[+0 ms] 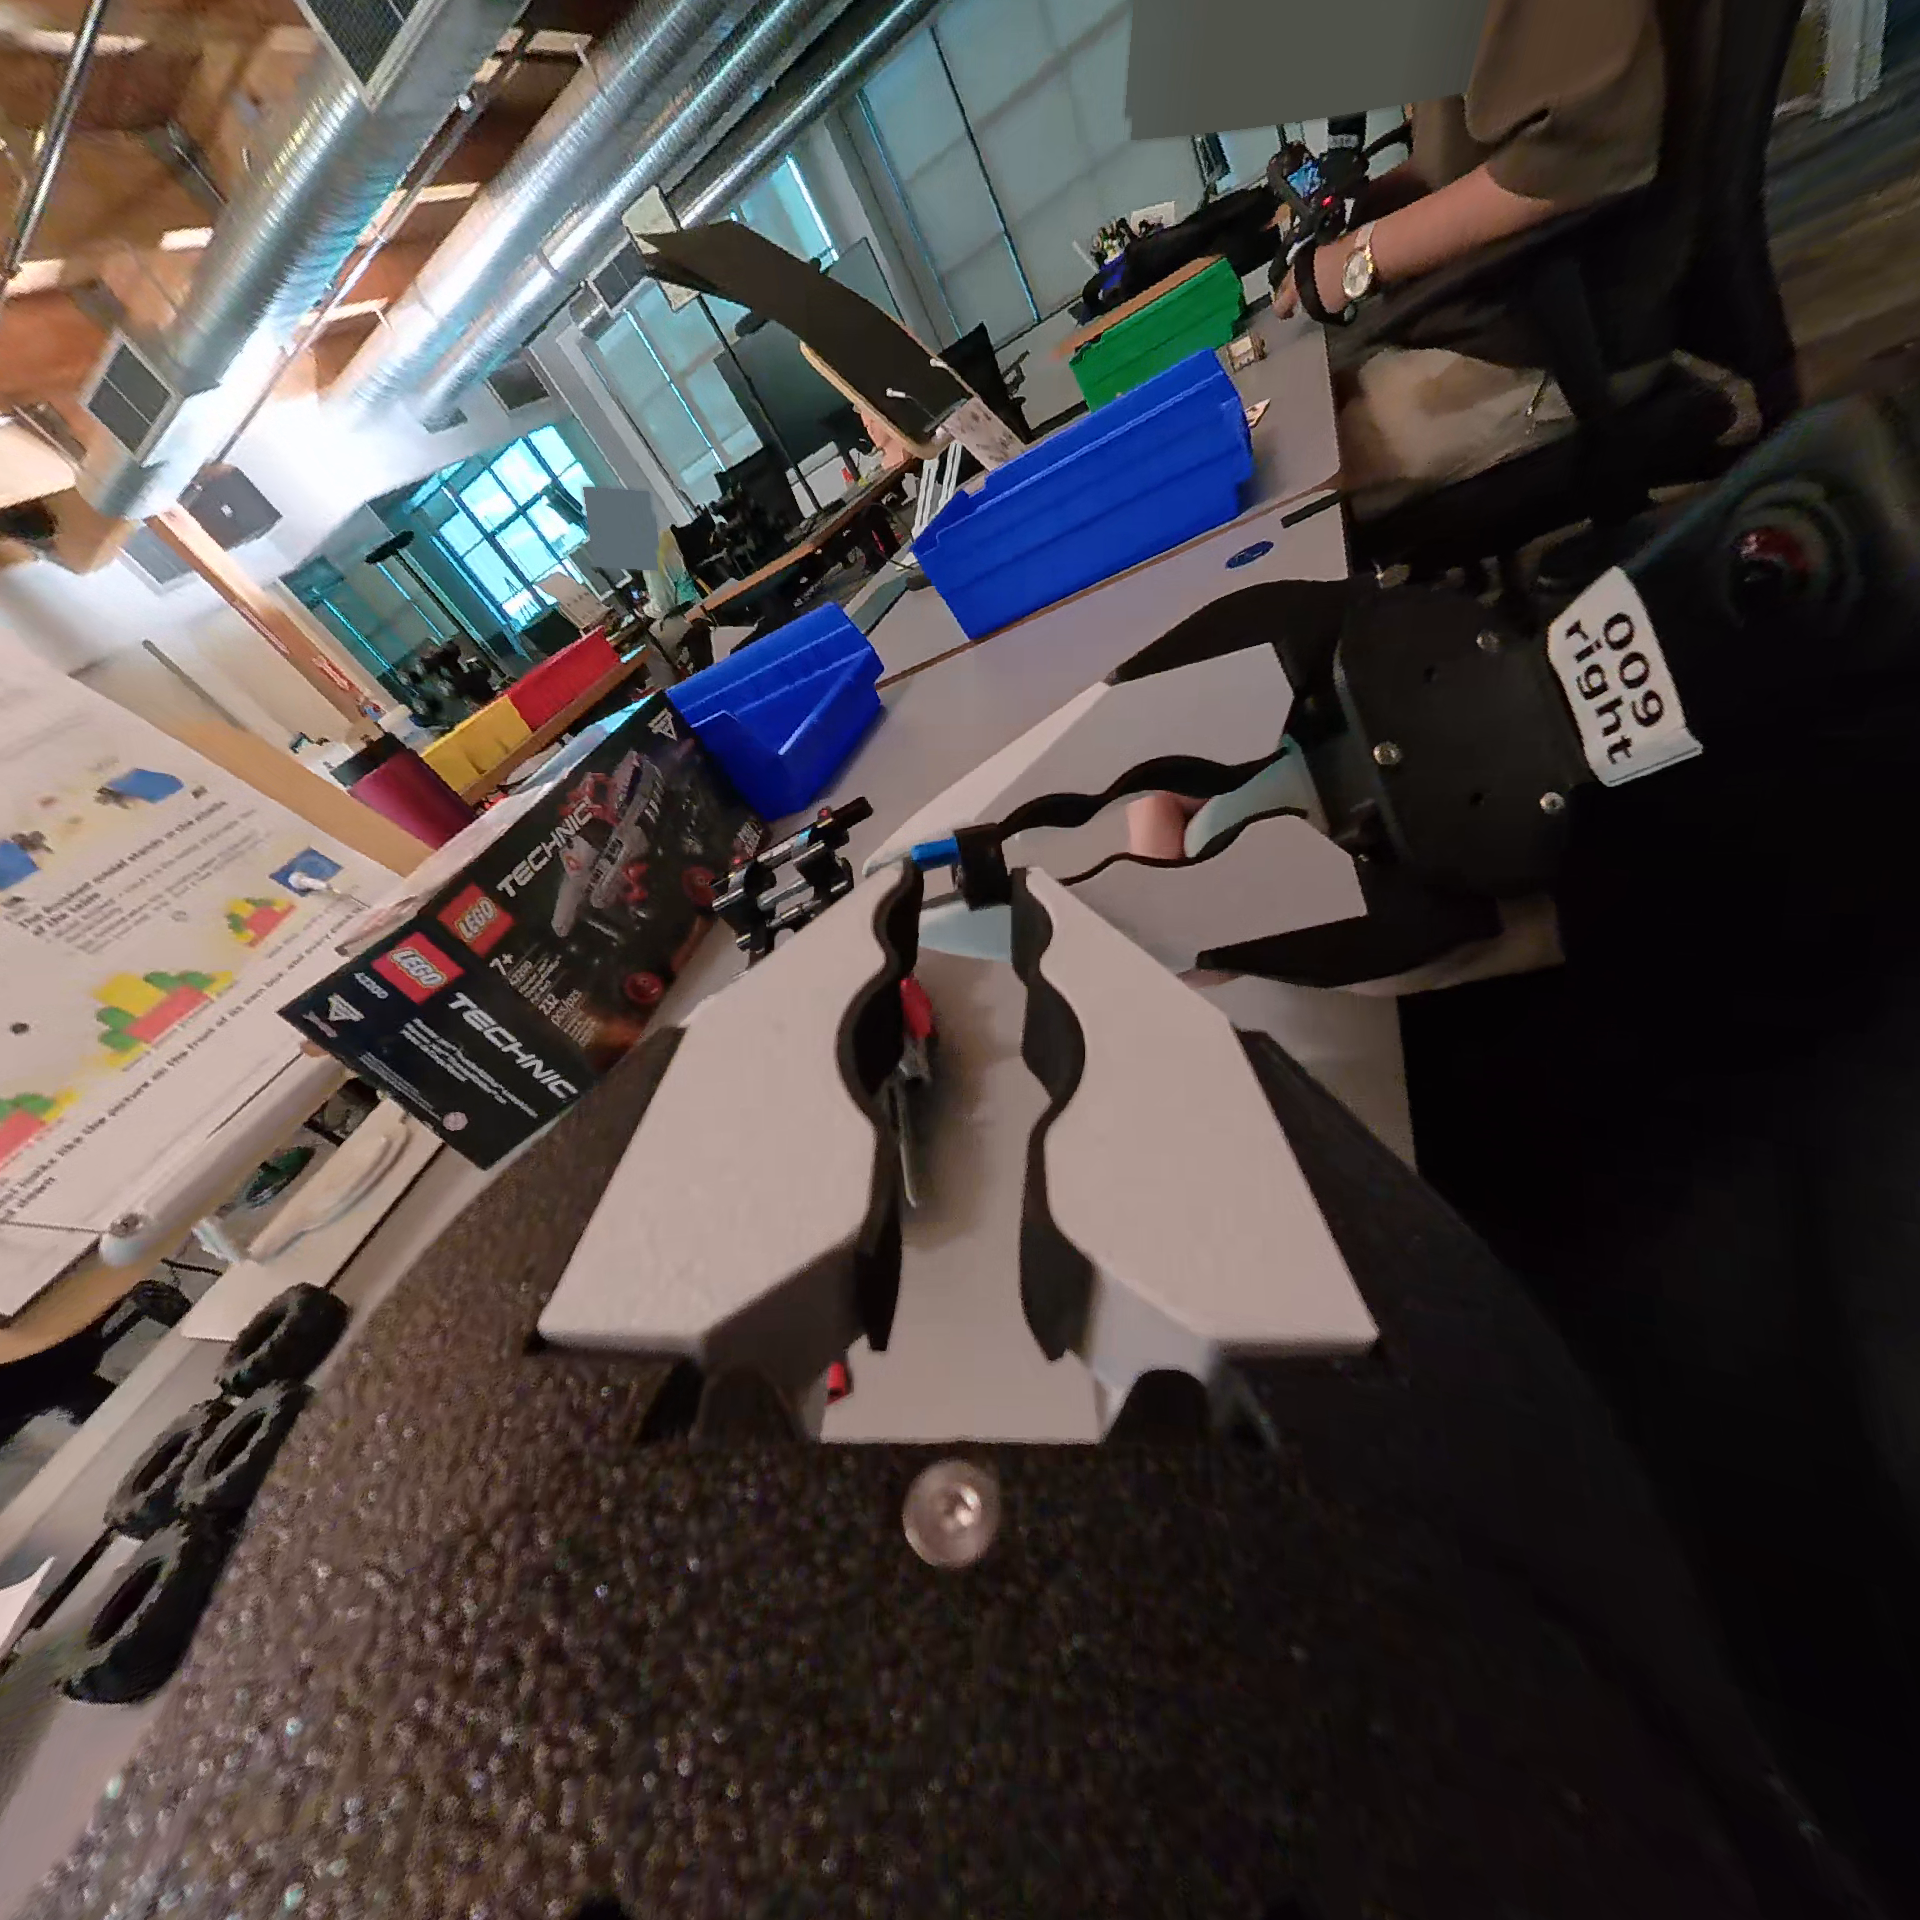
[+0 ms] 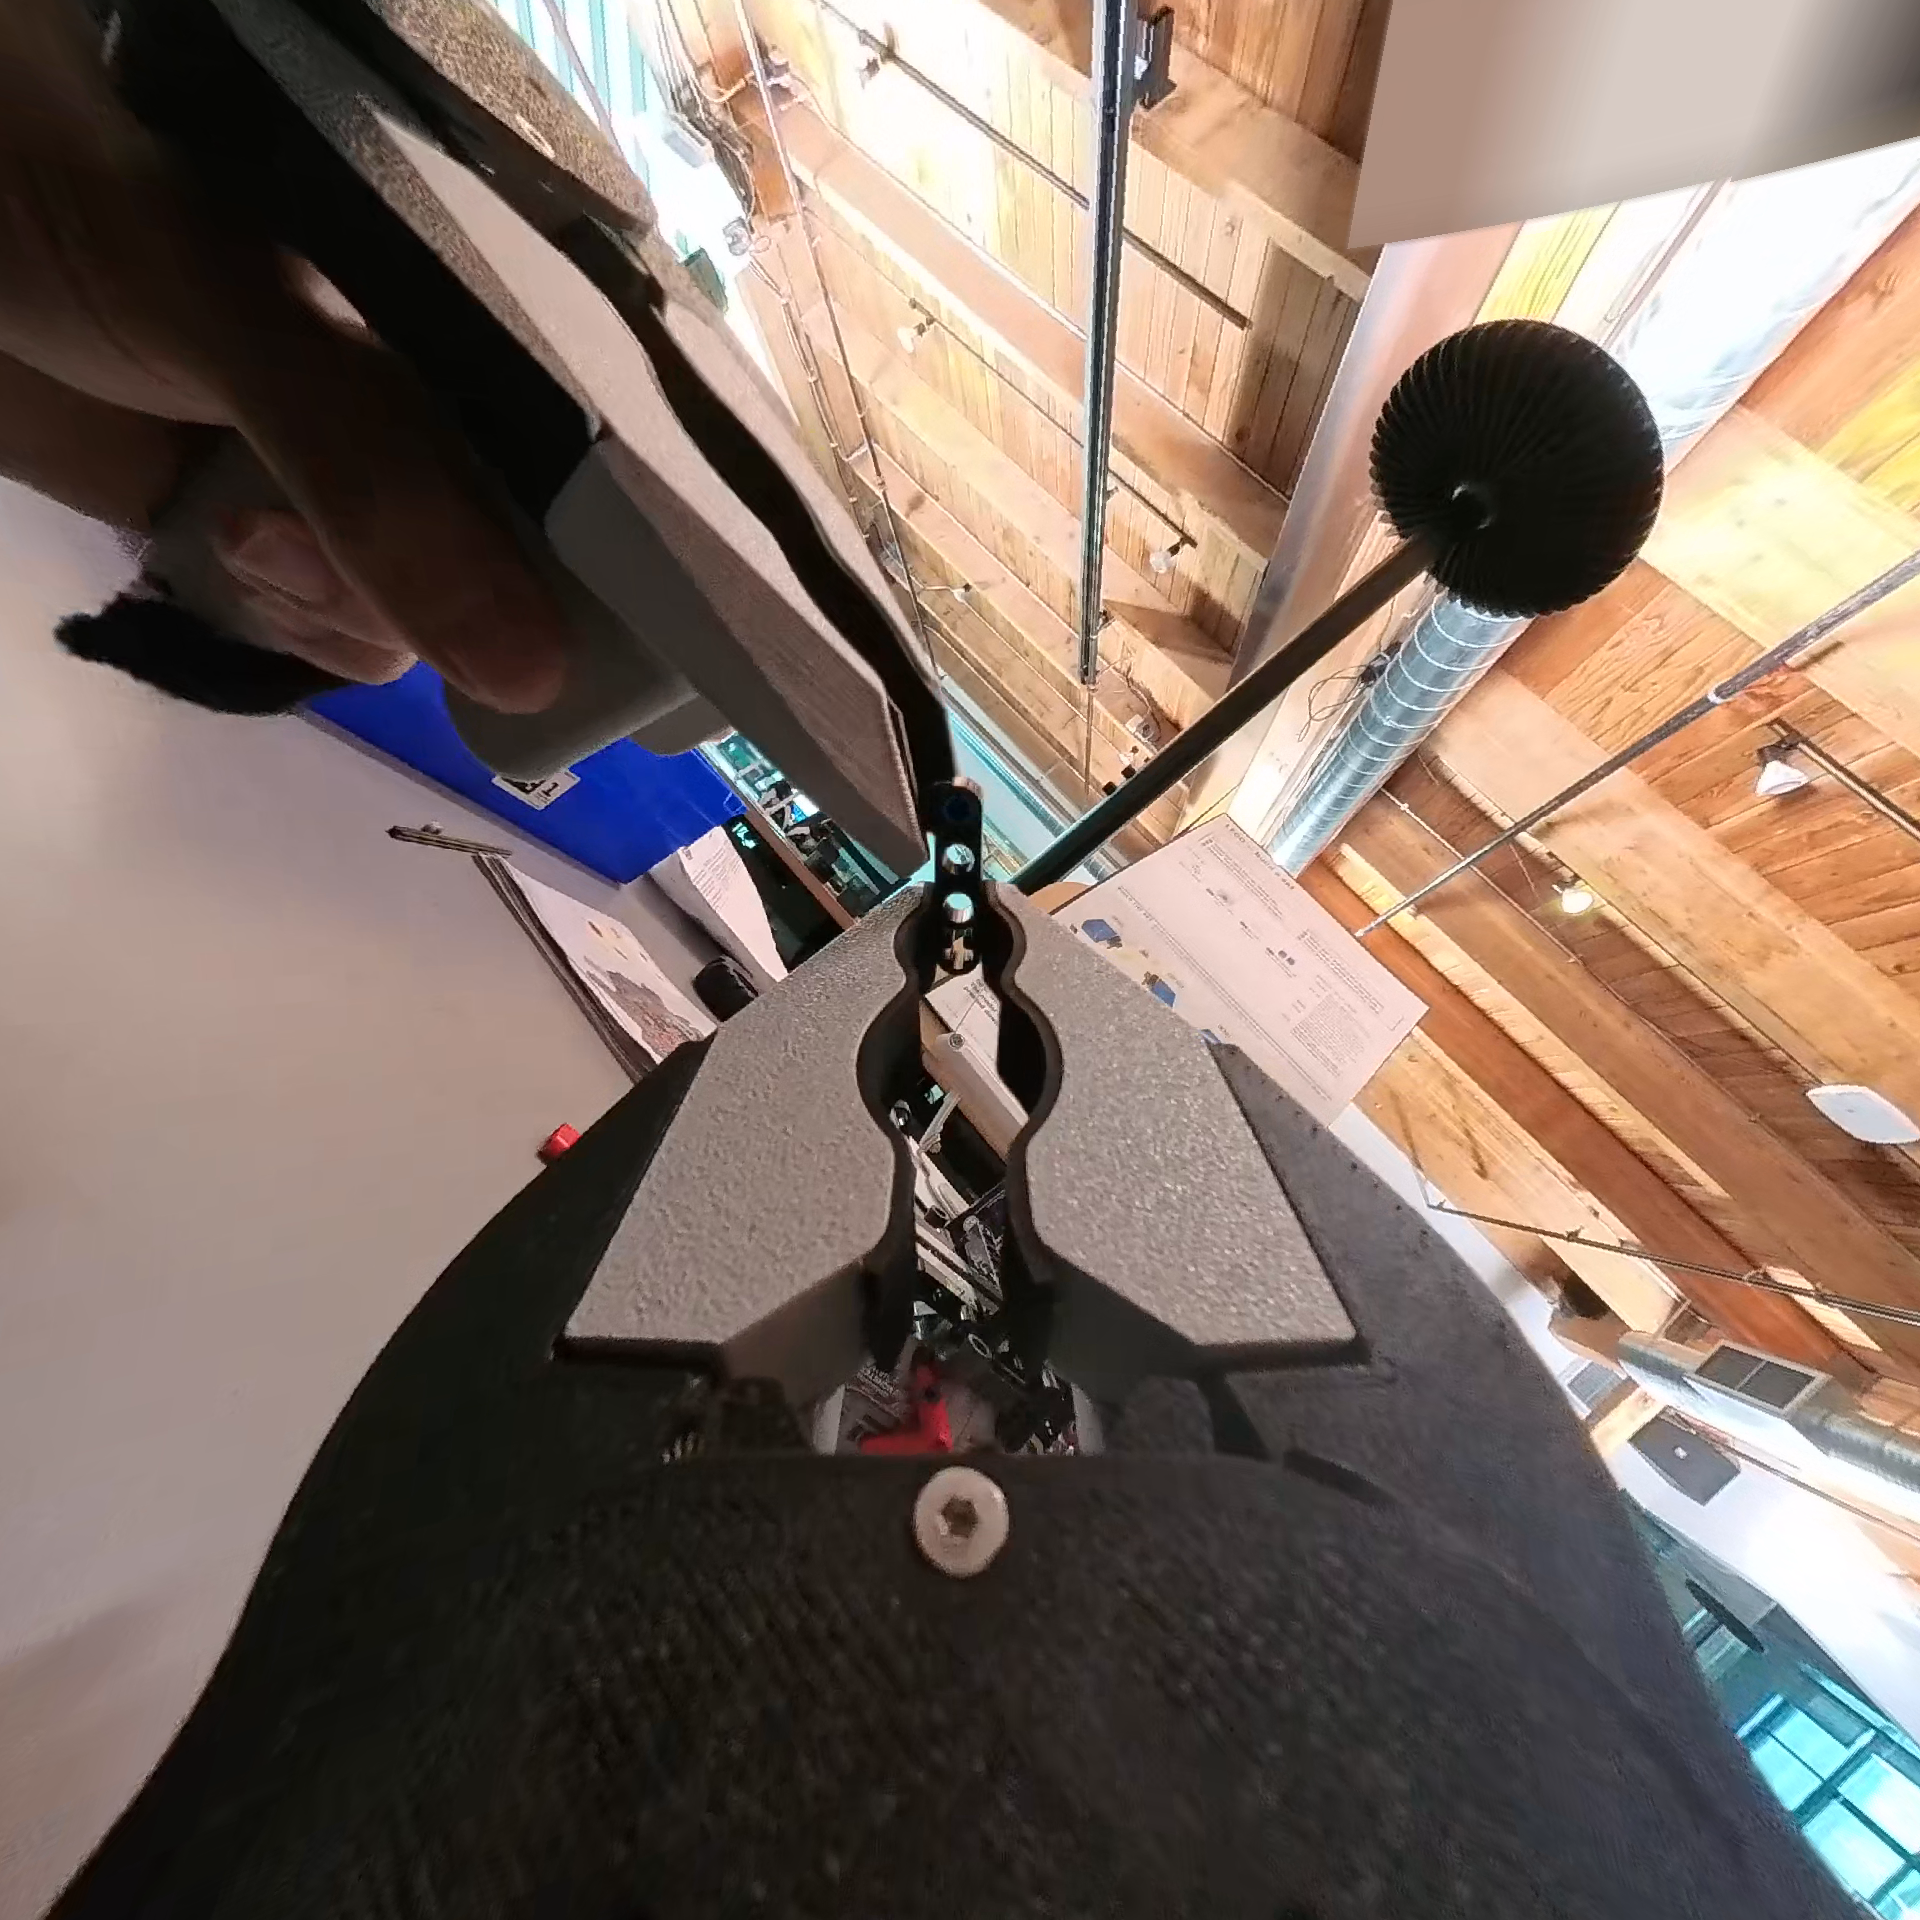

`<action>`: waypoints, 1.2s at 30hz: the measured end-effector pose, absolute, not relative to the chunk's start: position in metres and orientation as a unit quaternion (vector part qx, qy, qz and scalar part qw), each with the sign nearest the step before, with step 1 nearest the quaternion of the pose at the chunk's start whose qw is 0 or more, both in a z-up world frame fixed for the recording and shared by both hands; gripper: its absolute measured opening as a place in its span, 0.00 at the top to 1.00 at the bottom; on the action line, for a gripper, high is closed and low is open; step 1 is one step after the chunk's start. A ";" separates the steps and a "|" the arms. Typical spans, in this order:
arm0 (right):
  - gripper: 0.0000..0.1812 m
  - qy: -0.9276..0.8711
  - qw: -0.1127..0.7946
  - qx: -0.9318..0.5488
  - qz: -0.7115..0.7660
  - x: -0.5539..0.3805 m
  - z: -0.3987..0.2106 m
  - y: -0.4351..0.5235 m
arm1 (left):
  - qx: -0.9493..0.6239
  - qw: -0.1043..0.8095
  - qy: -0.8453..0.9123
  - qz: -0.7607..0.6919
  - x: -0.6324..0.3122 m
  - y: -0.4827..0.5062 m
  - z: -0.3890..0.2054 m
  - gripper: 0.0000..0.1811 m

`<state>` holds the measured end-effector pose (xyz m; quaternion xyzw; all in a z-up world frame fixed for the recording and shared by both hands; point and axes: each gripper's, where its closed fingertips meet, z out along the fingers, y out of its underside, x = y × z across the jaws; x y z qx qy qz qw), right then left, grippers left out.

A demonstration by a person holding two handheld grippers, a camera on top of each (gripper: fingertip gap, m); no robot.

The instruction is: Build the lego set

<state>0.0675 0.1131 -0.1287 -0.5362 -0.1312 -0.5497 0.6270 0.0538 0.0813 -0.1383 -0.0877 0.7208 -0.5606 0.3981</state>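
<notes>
A small black Lego beam (image 1: 982,871) with a blue pin (image 1: 932,852) in one end is held in the air between both grippers. My right gripper (image 2: 958,909) is shut on the beam (image 2: 956,883), whose silver pin heads face the camera. It enters the left wrist view from the right (image 1: 971,847). My left gripper (image 1: 968,883) has its jaws close on either side of the beam's pinned end. In the right wrist view it reaches in from the upper left (image 2: 948,795), held by a hand (image 2: 364,468).
On the grey table (image 1: 1039,644) are the Lego box (image 1: 540,966), a black partial assembly (image 1: 790,883), black tyres (image 1: 239,1455), blue bins (image 1: 1091,520) and a green bin (image 1: 1164,322). An instruction sheet (image 1: 125,935) lies left. A person (image 1: 1507,156) stands at the back right.
</notes>
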 end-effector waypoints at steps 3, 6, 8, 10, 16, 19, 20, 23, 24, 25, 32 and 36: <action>0.97 -0.131 0.626 -0.536 -0.551 0.068 -0.131 0.112 | -0.078 0.409 0.722 -0.553 0.055 0.082 -0.139 0.92; 0.97 -0.128 0.624 -0.539 -0.550 0.069 -0.133 0.110 | -0.073 0.417 0.723 -0.546 0.056 0.082 -0.140 0.97; 0.97 -0.125 0.620 -0.544 -0.551 0.072 -0.135 0.109 | -0.079 0.409 0.723 -0.551 0.058 0.083 -0.141 0.97; 0.97 -0.126 0.619 -0.547 -0.549 0.073 -0.137 0.109 | -0.077 0.410 0.720 -0.554 0.059 0.084 -0.141 0.97; 0.97 -0.134 0.617 -0.546 -0.550 0.070 -0.137 0.111 | -0.082 0.407 0.715 -0.562 0.060 0.086 -0.141 0.93; 0.97 -0.131 0.609 -0.551 -0.555 0.072 -0.139 0.111 | -0.091 0.393 0.721 -0.563 0.059 0.085 -0.144 0.90; 0.97 -0.131 0.606 -0.554 -0.556 0.073 -0.140 0.111 | -0.095 0.385 0.723 -0.565 0.059 0.085 -0.145 0.89; 0.98 -0.130 0.603 -0.561 -0.552 0.075 -0.145 0.112 | -0.110 0.361 0.724 -0.577 0.058 0.086 -0.147 0.93; 0.98 -0.131 0.602 -0.567 -0.546 0.076 -0.147 0.113 | -0.118 0.351 0.727 -0.579 0.058 0.088 -0.150 0.96; 0.97 -0.130 0.598 -0.576 -0.542 0.079 -0.149 0.115 | -0.131 0.342 0.728 -0.580 0.060 0.089 -0.152 0.96; 0.95 -0.144 0.573 -0.590 -0.550 0.081 -0.156 0.119 | -0.215 0.259 0.719 -0.608 0.069 0.097 -0.163 0.97; 0.98 -0.137 0.566 -0.611 -0.536 0.084 -0.161 0.121 | -0.223 0.237 0.723 -0.609 0.069 0.098 -0.167 0.97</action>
